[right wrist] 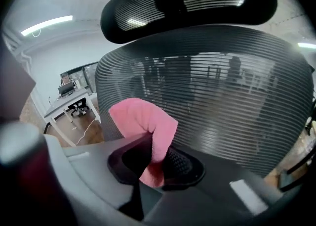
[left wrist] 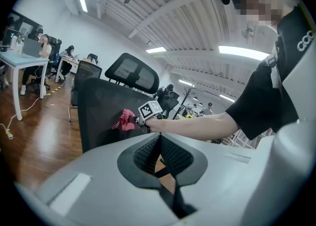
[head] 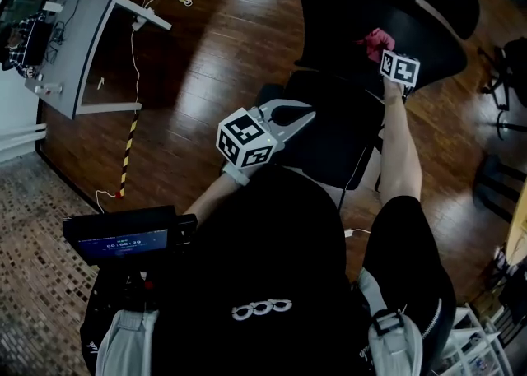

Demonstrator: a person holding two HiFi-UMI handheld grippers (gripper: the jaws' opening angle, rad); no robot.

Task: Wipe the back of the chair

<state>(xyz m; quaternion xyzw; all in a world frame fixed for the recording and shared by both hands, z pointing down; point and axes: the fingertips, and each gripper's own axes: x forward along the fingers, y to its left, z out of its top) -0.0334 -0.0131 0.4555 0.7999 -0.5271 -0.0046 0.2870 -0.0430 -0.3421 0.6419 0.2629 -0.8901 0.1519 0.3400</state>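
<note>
A black office chair shows its mesh back [head: 370, 12] and its seat [head: 329, 132] in the head view. My right gripper [head: 387, 52] is shut on a pink cloth [head: 375, 40] held against the front of the back. The right gripper view has the cloth [right wrist: 144, 120] pinched in the gripper [right wrist: 158, 152], close to the mesh back [right wrist: 222, 101] below the headrest [right wrist: 187, 2]. My left gripper [head: 288, 113] hovers over the seat, shut and empty. Its own view looks past the gripper [left wrist: 159, 138] to the chair back [left wrist: 101, 116], the cloth [left wrist: 126, 119] and the right gripper's cube [left wrist: 150, 109].
A grey desk [head: 82, 45] stands far left with cables trailing over the wooden floor [head: 206, 53]. Yellow-black tape [head: 128, 156] runs on the floor. Other black chairs [head: 506, 78] stand at the right. People sit at desks [left wrist: 29, 57] in the background.
</note>
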